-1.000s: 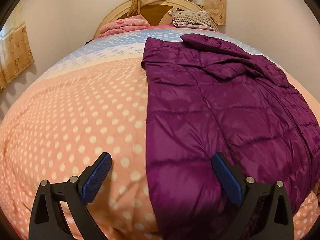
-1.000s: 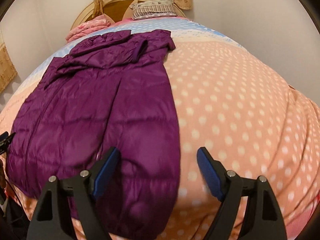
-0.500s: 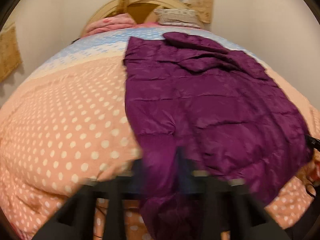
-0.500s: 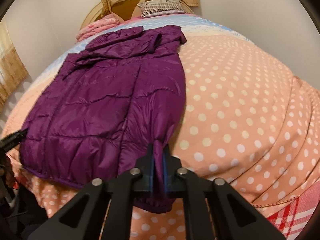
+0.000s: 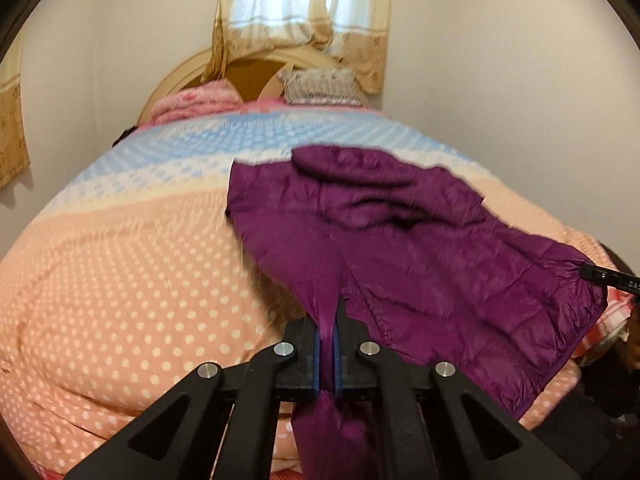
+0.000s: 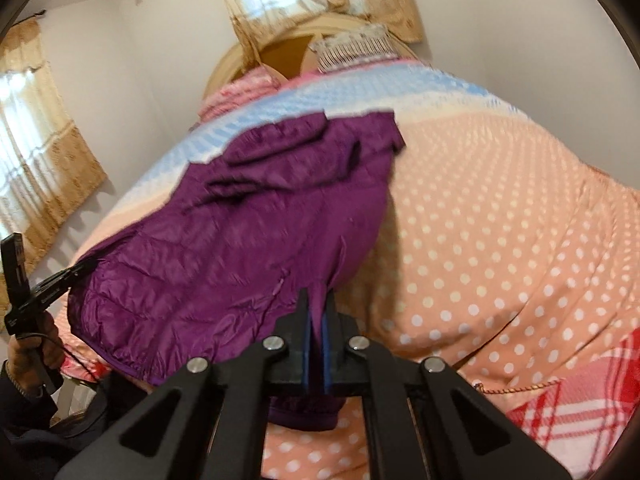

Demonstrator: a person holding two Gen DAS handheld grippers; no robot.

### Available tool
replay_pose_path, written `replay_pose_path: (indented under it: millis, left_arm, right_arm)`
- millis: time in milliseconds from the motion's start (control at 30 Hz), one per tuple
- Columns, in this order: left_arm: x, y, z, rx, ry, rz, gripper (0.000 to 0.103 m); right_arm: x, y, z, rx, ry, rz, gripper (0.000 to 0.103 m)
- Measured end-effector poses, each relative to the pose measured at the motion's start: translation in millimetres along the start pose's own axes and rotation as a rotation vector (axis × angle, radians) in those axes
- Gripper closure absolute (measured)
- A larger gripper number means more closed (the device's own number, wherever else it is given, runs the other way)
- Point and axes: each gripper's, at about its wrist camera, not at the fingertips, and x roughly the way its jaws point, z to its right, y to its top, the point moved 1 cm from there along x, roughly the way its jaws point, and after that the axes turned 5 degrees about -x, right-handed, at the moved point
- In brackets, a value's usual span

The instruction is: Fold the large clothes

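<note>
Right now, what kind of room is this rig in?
Almost certainly a home bedroom: a bed under a polka-dot quilt, a rounded wooden headboard with pillows, and a curtained window. Both grippers hold a purple jacket.

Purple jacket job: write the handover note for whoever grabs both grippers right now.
Left gripper: shut on the purple jacket, pinching one bottom corner of the hem.
Right gripper: shut on the opposite bottom corner.
Jacket: hem end lifted off the polka-dot quilt; collar end lies on the bed, sleeves bunched across the chest.
Done: both hem corners gripped and raised.
Left: probably carry the hem toward the collar, lay it flat, release, then tidy the fold. Keep both grips level so the fabric does not skew.
</note>
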Motion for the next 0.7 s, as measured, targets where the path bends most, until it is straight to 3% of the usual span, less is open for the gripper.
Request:
replay_pose_path:
  millis: [200,400,500,633,700]
  left_arm:
    - [-60,25,4,0.004,-0.044,0.103,0.100]
    - [-92,45,-5,-0.016,-0.077,0.139,0.100]
    - [-64,57,-16,-0.012,-0.065,0.115,0.100]
    - [7,76,-20,0.018,-0.051,0.079,0.100]
    - [47,84,-24,0.048,0.005,0.080,0.100]
  right_arm:
    - [-63,21,-16,-0.024,0.042,0.134,0.097]
    - [-94,50,-19,-0.035,0.071,0.257,0.097]
    - [-62,75,-6,-0.014,0.064,0.258,0.097]
    - [4,109,16,0.048,0.032,0.234,0.097]
    - [35,122,26,0.079,0.015,0.222,0.098]
